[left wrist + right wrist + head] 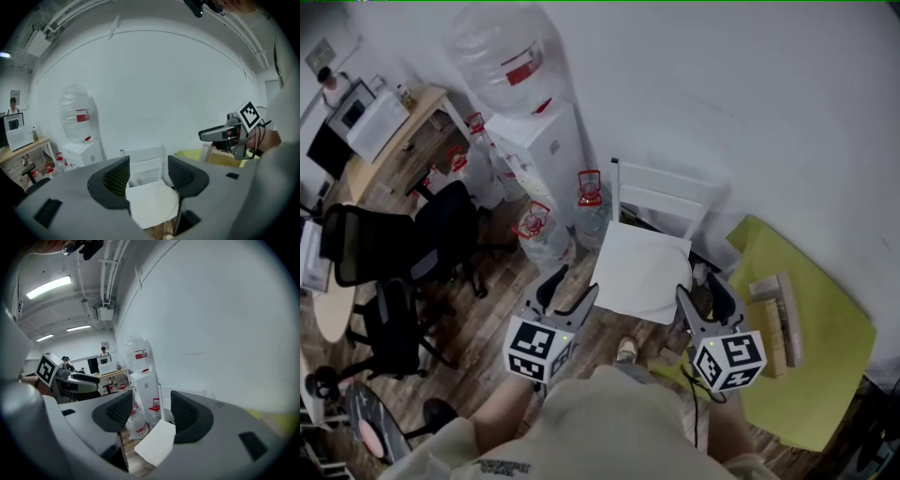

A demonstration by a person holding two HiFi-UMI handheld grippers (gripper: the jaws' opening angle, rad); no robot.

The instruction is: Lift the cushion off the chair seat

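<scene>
The left gripper (577,281) has its fingers (117,180) spread wide with nothing between them; their dark ribbed pads face each other across an empty gap. The right gripper (700,289) is also open, its fingers (185,416) set apart and gripping nothing.

Just ahead of both pairs of fingers and lower down lies the white cushion (642,267). It rests flat on the seat of a white chair (666,192) and is clear of every fingertip. In the head view the left fingers are near its left edge and the right fingers near its right front corner, so the cushion sits between the two grippers. In the left gripper view the cushion shows through the gap and below it, with the chair's slatted back behind. In the right gripper view only one corner of the cushion shows under the gap.

Beyond the left fingers, to the chair's left, stands a white water dispenser (539,141) topped by a large clear bottle (497,56). More water bottles (539,234) with red handles stand on the wooden floor (497,309) at its foot. To the right of the right fingers is a yellow-green tabletop (825,394) carrying some wooden boxes (778,319). Far out to the left are black office chairs (375,244).
</scene>
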